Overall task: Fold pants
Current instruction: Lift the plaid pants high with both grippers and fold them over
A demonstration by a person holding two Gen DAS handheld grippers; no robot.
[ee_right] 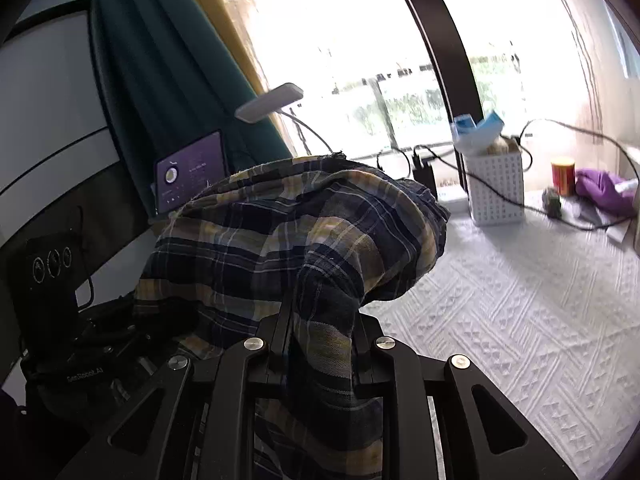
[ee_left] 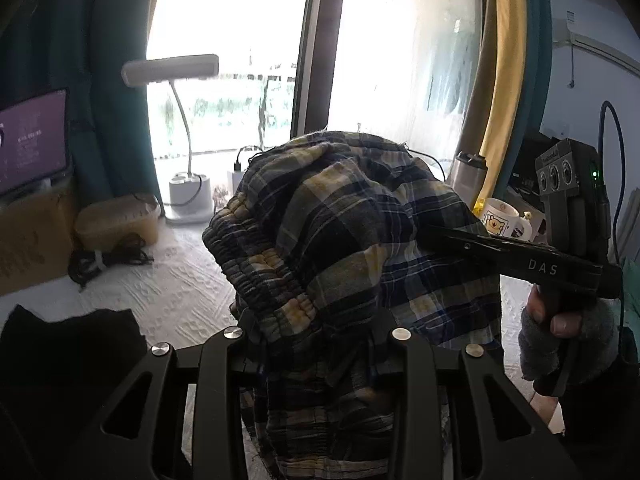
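The white textured cloth on the worktop (ee_right: 520,300) fills the lower right of the right wrist view and shows again in the lower left half of the left wrist view. Above it, bright window panes take up the upper middle of both views, with a teal curtain (ee_left: 100,80) down the left side.

The plaid pants (ee_left: 340,232) are bunched and lifted off the worktop, filling the centre of each view; their gathered elastic waistband curves down the left side of the bundle in the left wrist view. In the right wrist view the pants (ee_right: 288,240) drape over the fingers and hang down at bottom centre.

The left gripper (ee_left: 316,344) sits at bottom centre of its view, its fingers closed narrow on plaid cloth. The right gripper (ee_right: 320,344) likewise pinches a fold of the pants. In the left wrist view the right gripper (ee_left: 440,236) reaches in from the right edge into the cloth, held by a hand in a grey fingerless glove (ee_left: 568,336).

A dark garment (ee_left: 68,344) lies at lower left. A white desk lamp (ee_left: 188,184) stands left of centre, a lit purple screen (ee_left: 32,140) at the left edge, a white perforated basket (ee_right: 496,188) at right of the right wrist view, and a cartoon mug (ee_left: 504,222) just above the right gripper.
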